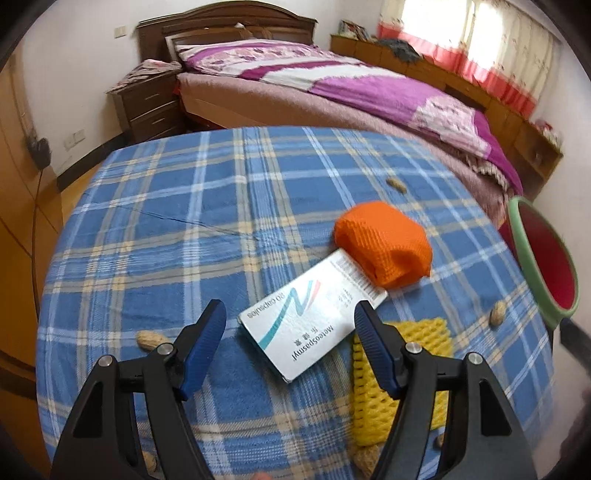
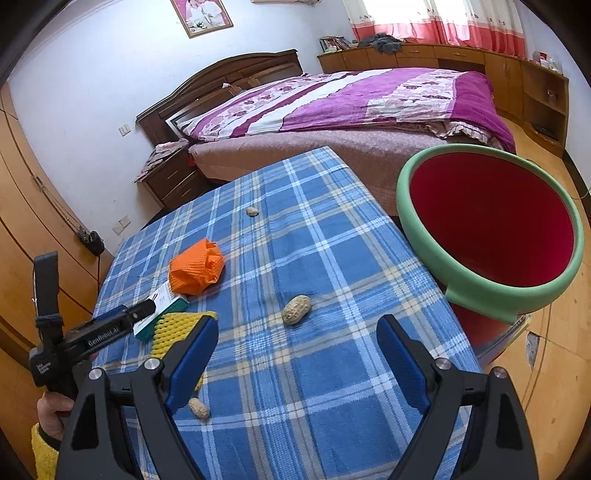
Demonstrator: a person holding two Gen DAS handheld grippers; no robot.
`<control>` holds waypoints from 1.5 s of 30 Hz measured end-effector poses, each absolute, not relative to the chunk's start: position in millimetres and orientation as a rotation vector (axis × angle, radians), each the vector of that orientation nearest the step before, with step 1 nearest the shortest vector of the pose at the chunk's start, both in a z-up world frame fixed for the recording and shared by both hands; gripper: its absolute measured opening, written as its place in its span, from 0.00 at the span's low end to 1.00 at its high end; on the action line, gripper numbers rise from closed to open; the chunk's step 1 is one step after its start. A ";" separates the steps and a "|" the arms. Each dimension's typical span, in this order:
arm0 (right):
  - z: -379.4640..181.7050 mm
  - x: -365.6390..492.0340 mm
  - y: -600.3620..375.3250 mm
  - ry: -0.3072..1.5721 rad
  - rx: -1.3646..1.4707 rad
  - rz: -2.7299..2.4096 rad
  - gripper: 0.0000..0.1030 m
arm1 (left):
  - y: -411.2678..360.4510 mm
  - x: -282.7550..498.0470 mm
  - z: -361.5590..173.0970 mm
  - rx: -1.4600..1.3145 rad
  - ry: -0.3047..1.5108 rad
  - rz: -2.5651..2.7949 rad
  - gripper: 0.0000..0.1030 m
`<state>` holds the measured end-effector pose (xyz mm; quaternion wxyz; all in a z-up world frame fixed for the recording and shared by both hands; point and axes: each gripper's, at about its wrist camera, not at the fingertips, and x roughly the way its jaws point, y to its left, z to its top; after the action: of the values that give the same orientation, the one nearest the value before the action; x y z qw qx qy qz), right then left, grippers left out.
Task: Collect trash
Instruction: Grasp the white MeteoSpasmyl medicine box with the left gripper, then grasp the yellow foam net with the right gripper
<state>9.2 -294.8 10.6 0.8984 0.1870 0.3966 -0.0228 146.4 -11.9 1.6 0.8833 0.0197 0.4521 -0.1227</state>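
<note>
Your left hand-held gripper stands open around the medicine box on the tabletop; its right finger may catch the yellow foam net; your right hand-held gripper is open, empty.

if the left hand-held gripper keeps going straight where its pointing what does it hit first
Most likely the white medicine box, which lies flat on the checked tablecloth between the open fingers of the left hand-held gripper. Depth is hard to judge.

A home bedroom: a made bed, wooden nightstand and curtained window.
</note>
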 end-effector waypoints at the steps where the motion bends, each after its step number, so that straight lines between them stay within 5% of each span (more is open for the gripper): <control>1: 10.2 8.9 -295.9 0.823 0.392 -0.051 0.87 | -13.6 146.4 -0.2 0.051 0.947 -0.260 0.71; 24: -0.9 8.1 -307.8 0.845 0.436 -0.059 0.87 | -41.4 174.9 -12.2 0.200 0.969 -0.298 0.74; 27: -2.3 8.1 -308.4 0.849 0.438 -0.059 0.87 | -37.7 180.3 -13.8 0.140 0.986 -0.305 0.58; 45: -0.6 14.7 -279.7 0.868 0.386 0.017 0.87 | 39.9 115.1 5.9 -0.134 0.904 -0.146 0.56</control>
<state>14.7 -279.7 -0.6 0.8893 0.1858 0.4179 0.0083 115.1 39.9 5.9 0.8949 -0.0646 0.4359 -0.0706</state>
